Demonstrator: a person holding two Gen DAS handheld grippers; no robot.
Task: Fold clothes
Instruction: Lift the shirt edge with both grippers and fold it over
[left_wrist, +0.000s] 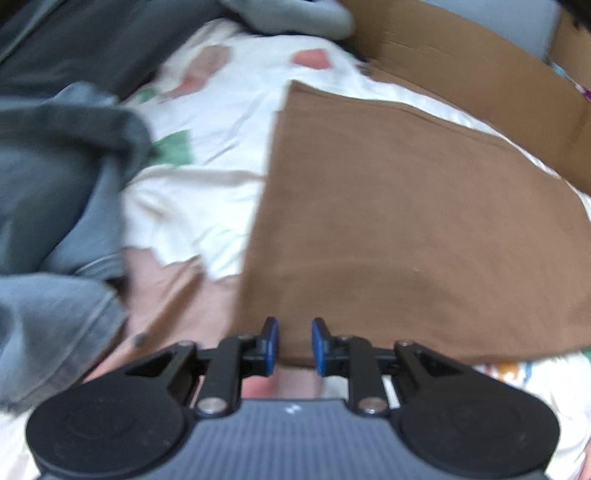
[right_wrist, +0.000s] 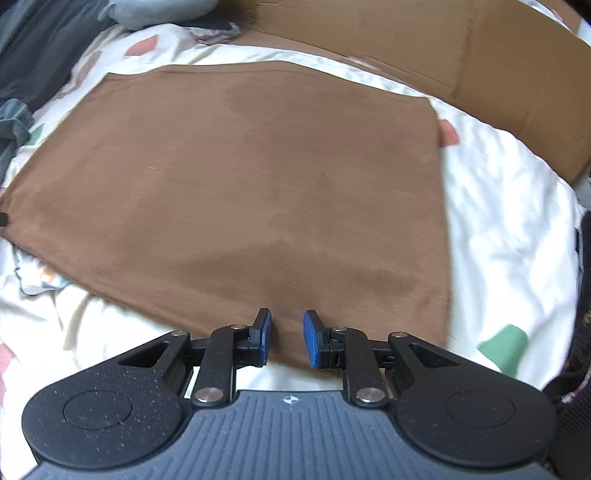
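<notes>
no text, label or number can be read anywhere.

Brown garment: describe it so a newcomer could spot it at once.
On the white patterned bedsheet, before the cardboard, lies the brown garment, spread flat as a smooth rectangle. Unlike the crumpled grey clothes heaped at its left, it is plain brown and neatly straight-edged.

Folded garment (right_wrist: 240, 192) flat on bedsheet (right_wrist: 498, 229) (cardboard (right_wrist: 480, 55) behind)
</notes>
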